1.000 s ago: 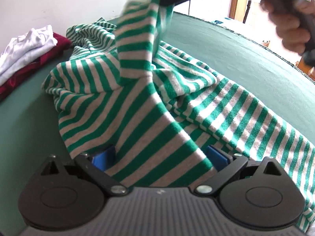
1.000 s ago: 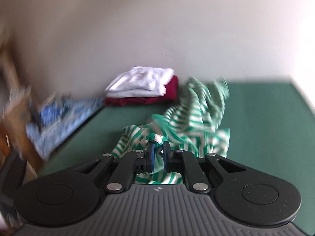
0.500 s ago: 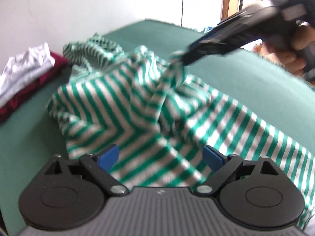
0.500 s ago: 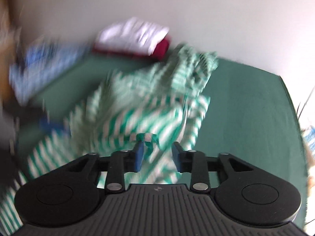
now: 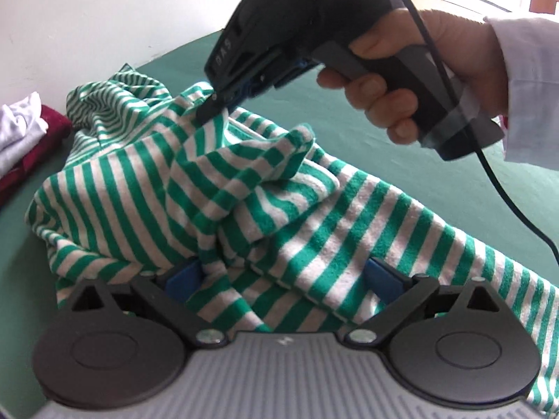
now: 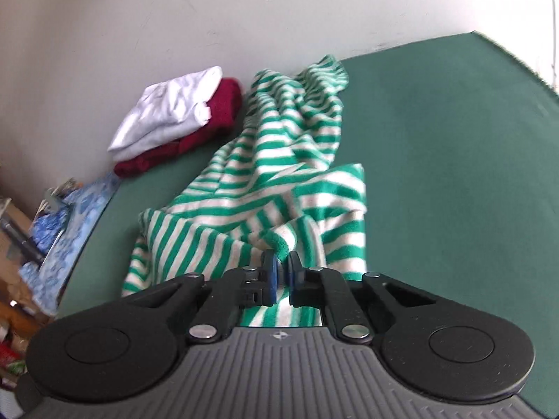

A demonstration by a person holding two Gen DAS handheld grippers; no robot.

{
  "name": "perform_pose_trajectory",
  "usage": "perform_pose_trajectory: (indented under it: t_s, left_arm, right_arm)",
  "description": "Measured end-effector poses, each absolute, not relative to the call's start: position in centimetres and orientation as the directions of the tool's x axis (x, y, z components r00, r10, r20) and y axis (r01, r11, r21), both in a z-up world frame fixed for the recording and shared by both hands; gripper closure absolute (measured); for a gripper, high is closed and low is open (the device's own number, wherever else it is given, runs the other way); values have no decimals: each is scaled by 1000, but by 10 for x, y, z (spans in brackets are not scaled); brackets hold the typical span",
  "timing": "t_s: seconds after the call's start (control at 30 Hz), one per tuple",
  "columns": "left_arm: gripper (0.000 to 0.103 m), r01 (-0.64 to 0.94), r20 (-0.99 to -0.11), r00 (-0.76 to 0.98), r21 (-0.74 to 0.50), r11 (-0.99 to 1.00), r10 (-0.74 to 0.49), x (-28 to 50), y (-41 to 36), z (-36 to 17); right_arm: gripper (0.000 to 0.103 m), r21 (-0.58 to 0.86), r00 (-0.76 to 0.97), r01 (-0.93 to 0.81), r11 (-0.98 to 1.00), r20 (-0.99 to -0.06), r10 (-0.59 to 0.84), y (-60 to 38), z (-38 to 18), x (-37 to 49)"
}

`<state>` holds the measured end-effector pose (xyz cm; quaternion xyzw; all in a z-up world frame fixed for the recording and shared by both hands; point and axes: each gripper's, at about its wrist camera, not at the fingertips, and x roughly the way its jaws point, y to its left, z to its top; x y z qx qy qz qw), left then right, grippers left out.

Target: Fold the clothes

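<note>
A green-and-white striped garment [image 5: 314, 227] [image 6: 279, 160] lies crumpled on the green table [image 6: 454, 139]. My left gripper [image 5: 283, 276] is open wide, low over the near part of the garment, and cloth bunches loosely between its blue pads [image 5: 181, 276]. A hand [image 5: 401, 80] holds my right gripper [image 5: 213, 106] [image 6: 282, 269] above the heap's far side. Its jaws are closing, and they pinch a raised fold of the striped cloth between the pads.
A folded stack, white cloth on dark red [image 6: 174, 104] [image 5: 21, 132], sits by the wall at the table's far left. Blue patterned items [image 6: 70, 216] and clutter lie beyond the left table edge. The right gripper's black cable [image 5: 496, 188] hangs over the garment.
The right gripper came down from holding the cloth high, opened briefly, and closed again on a fold lower down. The lifted cloth has sunk onto the heap. The left gripper stayed open.
</note>
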<state>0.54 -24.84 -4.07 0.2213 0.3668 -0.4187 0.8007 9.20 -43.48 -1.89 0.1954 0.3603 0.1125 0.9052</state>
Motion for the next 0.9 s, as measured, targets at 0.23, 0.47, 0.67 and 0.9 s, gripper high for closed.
perform_pose_trajectory:
  t_s: [0.23,0.47,0.67,0.9]
  left_arm:
    - [2,839,-773,371,41,543,-515,2,-245,-42]
    - [5,826,-768,385,38,563,-512,-1,-231,-32]
    - [4,821,-740,377,-11,570,-557,-1,-221,-19]
    - [2,838,-764,361,14,545,-536,-3,-247,-37]
  right_arm:
    - [91,456,764,-10,890,-571,301,-438,-19,98]
    - [61,538,748,28,842,-570,339,-464,-16,63]
    - [61,569,635,-9,822,-632,444,-457,-17,10]
    - [62,709,642,136,692,-595,483,-456,-38,-16]
